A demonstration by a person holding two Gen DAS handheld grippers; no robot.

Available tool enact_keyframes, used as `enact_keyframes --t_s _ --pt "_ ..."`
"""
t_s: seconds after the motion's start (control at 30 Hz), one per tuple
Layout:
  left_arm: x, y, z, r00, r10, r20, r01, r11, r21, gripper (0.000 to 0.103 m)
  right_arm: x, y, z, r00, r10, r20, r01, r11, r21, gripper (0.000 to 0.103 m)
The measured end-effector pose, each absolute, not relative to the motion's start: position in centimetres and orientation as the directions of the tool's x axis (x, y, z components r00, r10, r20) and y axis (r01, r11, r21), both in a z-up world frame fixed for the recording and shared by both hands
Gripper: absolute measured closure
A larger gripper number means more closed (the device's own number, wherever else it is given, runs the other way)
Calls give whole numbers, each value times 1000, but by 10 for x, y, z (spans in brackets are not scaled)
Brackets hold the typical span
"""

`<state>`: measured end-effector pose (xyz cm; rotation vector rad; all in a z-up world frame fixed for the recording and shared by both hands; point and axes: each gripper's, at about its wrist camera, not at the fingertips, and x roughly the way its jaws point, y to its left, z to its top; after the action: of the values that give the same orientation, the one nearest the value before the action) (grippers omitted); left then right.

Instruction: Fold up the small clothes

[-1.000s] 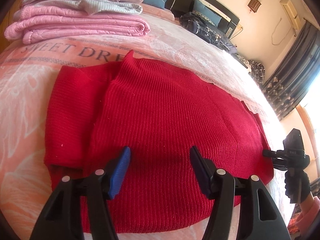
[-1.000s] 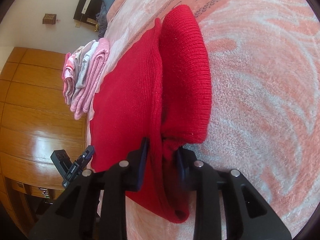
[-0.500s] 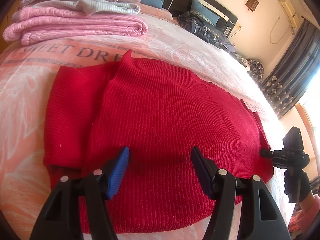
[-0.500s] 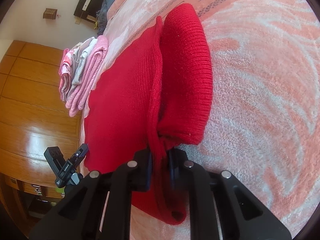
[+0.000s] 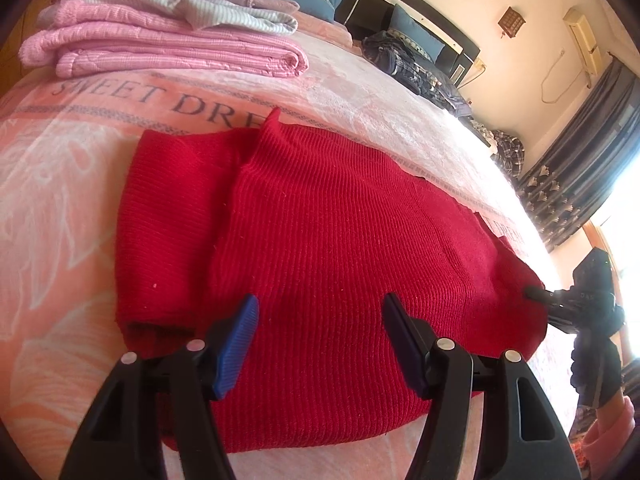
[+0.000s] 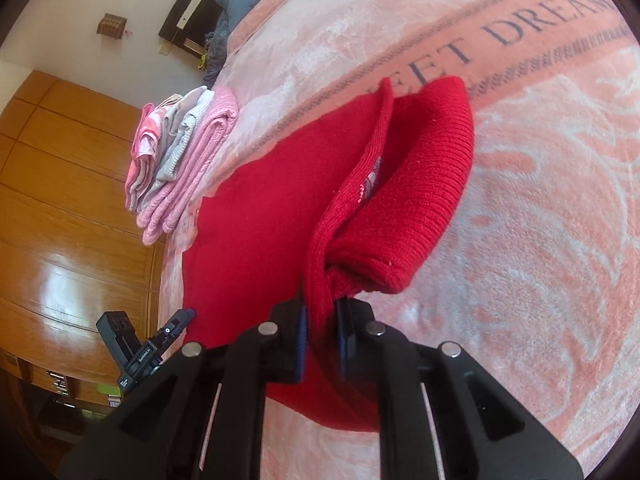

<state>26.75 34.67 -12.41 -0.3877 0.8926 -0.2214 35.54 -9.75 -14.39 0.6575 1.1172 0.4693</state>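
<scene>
Lying flat across the pink "SWEET DREAM" blanket (image 5: pixel 120 128) on the bed, the red knit sweater (image 5: pixel 340 240) looks partly folded: one sleeve or side panel is already turned in along its 9 o'clock edge in the left wrist view. At 11 o'clock from it sits a stack of folded pink and grey clothes (image 5: pixel 168 36), apparently finished pieces. The right claw (image 6: pixel 322 332) is clamped on the sweater's edge, pinching a lifted flap of knit, likely about to carry it over. The left claw (image 5: pixel 320 340) hovers just above the sweater's near hem with its jaws wide apart, gripping nothing. By my reckoning the fold across and the final halving remain, then stacking.
</scene>
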Motion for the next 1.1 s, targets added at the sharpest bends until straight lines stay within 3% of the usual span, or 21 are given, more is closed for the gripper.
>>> enact_keyframes --t_s 0.17,0.4,0.47,0.53,0.63,0.77,0.93,1.1 --pt "260 364 -122 619 -359 -699 34 901 -432 38 367 -21 -106 346 644 -682 -155 756 636 93" --pt "254 384 -118 634 -364 -682 46 898 -437 38 372 91 -130 253 546 -799 -292 830 475 93" --pt "254 390 -120 634 -365 -681 34 894 -447 38 370 111 -142 215 528 -822 -329 831 448 85" --pt "254 396 -123 633 -370 -680 19 885 -464 38 369 121 -147 198 541 -818 -337 821 461 69" --pt "253 403 -124 635 -373 -677 14 881 -473 38 362 123 -136 199 586 -785 -376 786 491 69" --pt "251 403 -116 653 -362 -665 17 885 -465 38 339 123 -114 250 530 -811 -467 799 378 69" --pt "253 405 -97 683 -375 -627 23 869 -495 38 306 141 -126 229 427 -875 -574 785 233 69" --pt "255 403 -87 694 -390 -605 35 858 -513 38 287 160 -140 271 340 -901 -641 762 95 58"
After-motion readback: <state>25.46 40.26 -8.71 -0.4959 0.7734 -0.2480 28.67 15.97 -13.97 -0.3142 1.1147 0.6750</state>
